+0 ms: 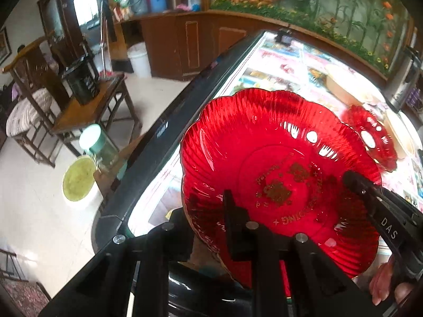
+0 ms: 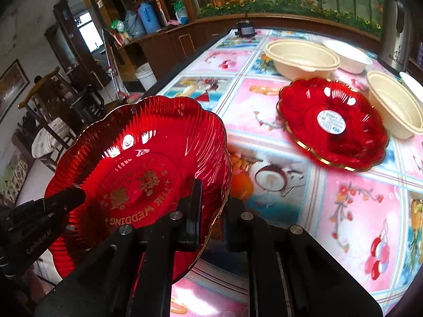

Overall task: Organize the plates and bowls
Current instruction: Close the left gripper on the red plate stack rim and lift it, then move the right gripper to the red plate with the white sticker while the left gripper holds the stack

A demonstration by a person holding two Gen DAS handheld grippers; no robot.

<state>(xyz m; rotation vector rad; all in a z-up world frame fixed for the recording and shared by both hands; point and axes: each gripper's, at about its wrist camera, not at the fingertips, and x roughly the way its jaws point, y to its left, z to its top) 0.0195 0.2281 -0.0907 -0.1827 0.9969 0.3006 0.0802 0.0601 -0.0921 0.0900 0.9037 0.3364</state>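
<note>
Plate (image 2: 148, 158) transfer step, red, pinched at opposite rim edges by left hand-held gripper (image 1: 211, 227) and right hand-held gripper (image 2: 208, 227), both nearly closed, held tilted off tabletop (image 2: 317, 211) edge; next probably stacking onto second red plate (image 2: 333, 124).

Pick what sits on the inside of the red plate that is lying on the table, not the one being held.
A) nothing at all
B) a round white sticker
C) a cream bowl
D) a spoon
B: the red plate lying on the table has a round white sticker at its centre, and nothing else inside.
</note>
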